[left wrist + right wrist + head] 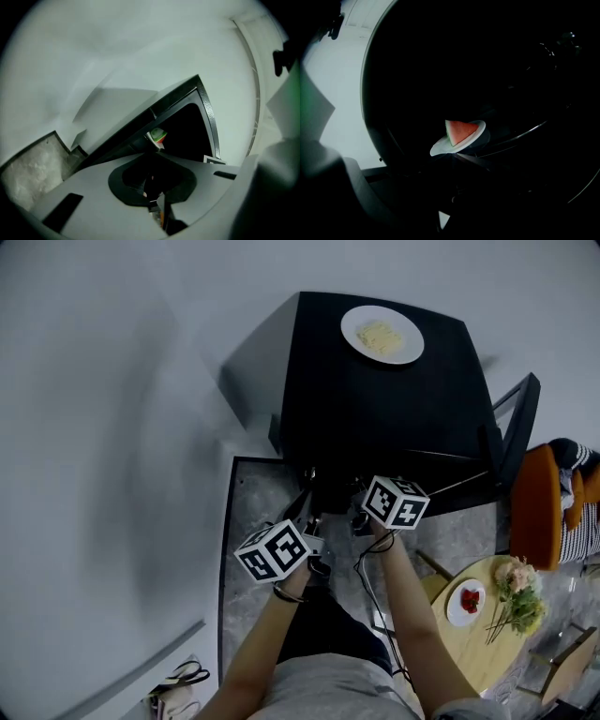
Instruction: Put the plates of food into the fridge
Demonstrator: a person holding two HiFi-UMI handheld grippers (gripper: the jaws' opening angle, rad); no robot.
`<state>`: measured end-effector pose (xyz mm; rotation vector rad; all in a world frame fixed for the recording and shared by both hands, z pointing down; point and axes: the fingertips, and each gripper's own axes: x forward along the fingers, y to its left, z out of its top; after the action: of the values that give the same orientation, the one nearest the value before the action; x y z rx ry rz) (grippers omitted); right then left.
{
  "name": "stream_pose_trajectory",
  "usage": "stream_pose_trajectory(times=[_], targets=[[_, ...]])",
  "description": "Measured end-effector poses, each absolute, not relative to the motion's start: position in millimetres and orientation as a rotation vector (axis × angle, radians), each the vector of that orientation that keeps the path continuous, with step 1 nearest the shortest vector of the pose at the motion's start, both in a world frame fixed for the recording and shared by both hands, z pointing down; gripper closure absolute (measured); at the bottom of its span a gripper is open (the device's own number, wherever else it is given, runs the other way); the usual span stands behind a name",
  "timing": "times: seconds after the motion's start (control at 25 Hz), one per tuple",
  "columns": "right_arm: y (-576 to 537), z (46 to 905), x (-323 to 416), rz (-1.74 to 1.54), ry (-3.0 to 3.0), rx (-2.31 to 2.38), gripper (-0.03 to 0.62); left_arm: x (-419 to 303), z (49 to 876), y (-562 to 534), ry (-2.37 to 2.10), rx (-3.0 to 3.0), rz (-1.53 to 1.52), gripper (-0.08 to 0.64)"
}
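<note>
A black fridge stands below me with a white plate of pale noodles on its top. Both grippers reach into its open front. My right gripper is shut on the rim of a white plate with a watermelon wedge, held inside the dark fridge just over a shelf. In the head view the right gripper is mostly hidden under its marker cube. My left gripper has its jaws together with nothing between them, pointing at the fridge opening, where the watermelon shows just beyond the tips.
The fridge door hangs open to the right. A round wooden table at the lower right carries a small plate of red food and flowers. An orange chair stands beside it. Shoes lie at the lower left by the white wall.
</note>
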<state>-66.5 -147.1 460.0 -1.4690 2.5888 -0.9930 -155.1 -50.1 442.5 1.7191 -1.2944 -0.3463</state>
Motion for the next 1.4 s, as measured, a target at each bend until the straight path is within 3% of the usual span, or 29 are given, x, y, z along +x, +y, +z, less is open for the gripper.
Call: stream_pose_trajectory(times=[0.44,0.92,1.4], targets=[[-153.9,448.7,-71.8,-0.932,2.578,-1.467,0.578,-157.4,404.0,-46.3,-1.526,2.091,-0.149,0.54],[-47.3,358.2,-40.0,-0.412,2.543,-1.574,0.578,-123.8,376.8,-49.2,-1.531,2.28,-0.096,0.546],[-13.5,344.2,6.9,-0.483,2.322,-1.682,0.578,-85.7,347.3,-35.5,-1.446,2.388,-0.094,0.551]])
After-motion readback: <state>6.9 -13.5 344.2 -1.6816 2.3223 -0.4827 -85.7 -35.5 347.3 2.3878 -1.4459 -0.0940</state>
